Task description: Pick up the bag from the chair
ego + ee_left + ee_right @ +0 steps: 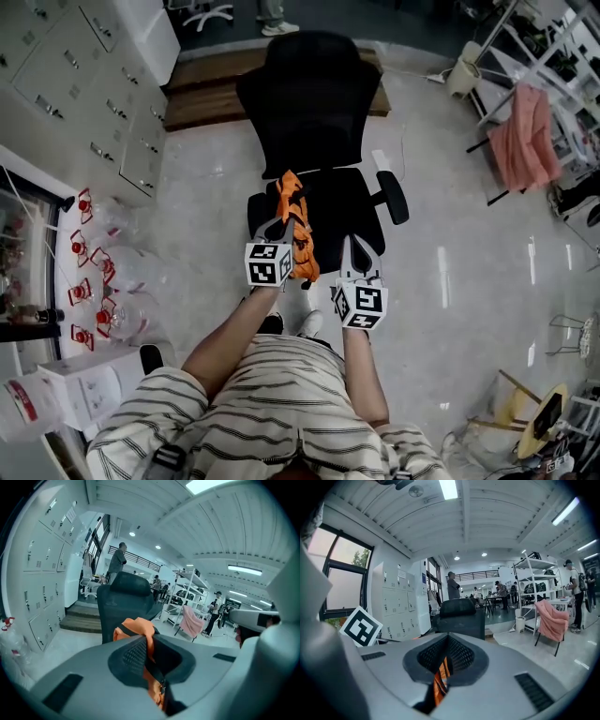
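Observation:
An orange bag (298,230) with black trim hangs over the front of the seat of a black office chair (314,112). My left gripper (281,223) is shut on the bag's upper fabric; in the left gripper view the orange bag (136,627) bulges out above the closed jaws of that gripper (149,644). Just to the right, over the seat's front edge, my right gripper (356,251) is held. In the right gripper view this gripper (446,641) has its jaws together, with an orange strap (439,679) of the bag caught in the cleft.
White lockers (84,84) line the left wall, and red-capped bottles (94,281) stand on the floor below them. Behind the chair lies a wooden step (202,89). At the right, a pink cloth (525,136) hangs on a rack. People stand far off (117,559).

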Tool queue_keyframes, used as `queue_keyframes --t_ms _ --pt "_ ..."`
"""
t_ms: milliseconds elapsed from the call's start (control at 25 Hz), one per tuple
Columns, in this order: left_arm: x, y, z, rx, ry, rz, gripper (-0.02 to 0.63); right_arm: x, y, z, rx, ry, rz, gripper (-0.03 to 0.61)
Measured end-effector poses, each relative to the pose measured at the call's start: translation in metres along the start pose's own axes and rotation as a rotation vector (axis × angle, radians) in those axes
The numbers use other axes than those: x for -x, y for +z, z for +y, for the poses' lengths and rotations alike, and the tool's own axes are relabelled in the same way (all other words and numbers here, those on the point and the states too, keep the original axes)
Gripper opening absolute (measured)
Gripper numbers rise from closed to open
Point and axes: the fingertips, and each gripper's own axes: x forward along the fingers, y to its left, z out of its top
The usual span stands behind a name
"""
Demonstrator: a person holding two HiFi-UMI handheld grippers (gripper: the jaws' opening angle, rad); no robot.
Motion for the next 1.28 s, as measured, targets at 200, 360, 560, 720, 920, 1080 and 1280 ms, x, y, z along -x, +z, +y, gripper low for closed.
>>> queue_keyframes --t_ms 200,360,560,720,920,1080,1280 --pt "0.007 0.012 -0.005 -0.043 -0.006 -0.017 0.034 -0.002 0.008 -0.001 0.005 -0.002 -0.008 0.009" --pt "0.012 0.024 -0.010 -0.049 -0.014 -0.035 0.034 -0.004 0.016 0.002 0.009 0.007 -0.022 0.009" --pt "0.017 0.041 -0.017 -0.071 -0.032 -0.072 0.034 -0.007 0.021 0.001 0.006 0.007 -0.024 0.009" --pt "0.020 0.051 -0.020 -0.083 -0.040 -0.099 0.034 -0.013 0.028 0.001 0.008 0.011 -0.030 0.009" --pt "0.024 0.064 -0.025 -0.089 -0.049 -0.128 0.034 -0.014 0.035 0.000 0.017 0.013 -0.040 0.009" --pt "0.026 0.077 -0.034 -0.103 -0.060 -0.152 0.034 -0.016 0.039 -0.003 0.004 0.013 -0.045 0.009" --pt "0.028 0.089 -0.038 -0.113 -0.066 -0.183 0.034 -0.017 0.045 -0.009 -0.005 0.009 -0.061 0.009"
